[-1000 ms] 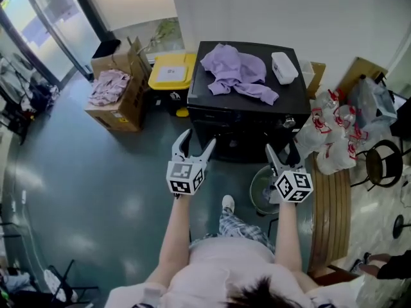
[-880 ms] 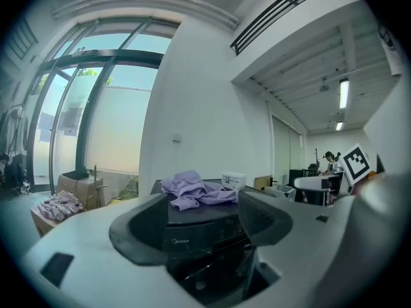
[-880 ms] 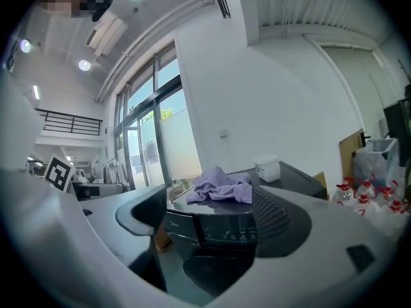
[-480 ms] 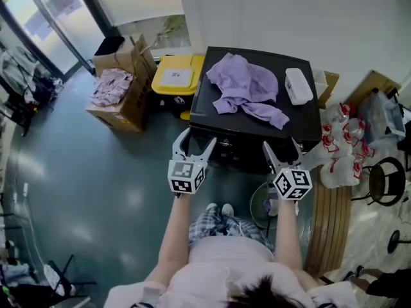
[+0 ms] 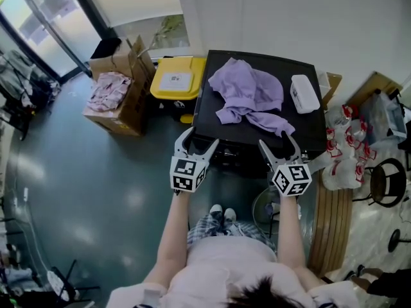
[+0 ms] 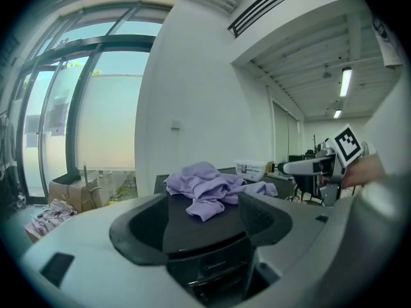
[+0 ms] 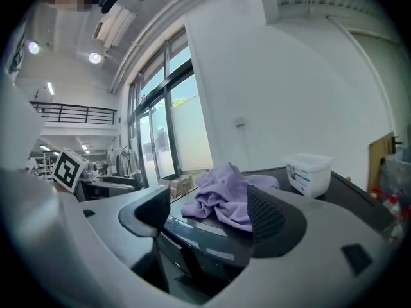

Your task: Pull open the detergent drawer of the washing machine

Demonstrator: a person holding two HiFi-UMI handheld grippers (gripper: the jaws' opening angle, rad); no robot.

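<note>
- The left gripper (image 5: 199,141) hangs released just before the left front corner of the washing machine (image 5: 210,115). Its jaws stand wide apart and grasp nothing; only the front of the machine shows through the gap. I judge that it is held there as the spare hand, ready to steady or to help.
- The washing machine is black and stands on the floor against the wall, between a yellow bin (image 5: 178,81) at its left and a heap of plastic bags (image 5: 339,153) at its right.
- The detergent drawer should sit in the upper front panel (image 6: 212,269), just under the front edge of the machine's top. This panel is dark and glossy, and I cannot make out the outline or the handle of the drawer. Nothing sticks out of the front, so the drawer seems not yet pulled.
- A purple garment (image 5: 247,94) lies crumpled at the middle of the machine's top, with one sleeve reaching toward the front edge. A white box (image 5: 304,94) stands near the right edge. Both lie above the panel and, I think, will not hinder the pull.
- The right gripper (image 5: 277,143) is before the right front corner and is also empty. Its jaws have just been closing a little, yet they stand wide with nothing between them. It points nearly level at the front, probably to approach the panel.
</note>
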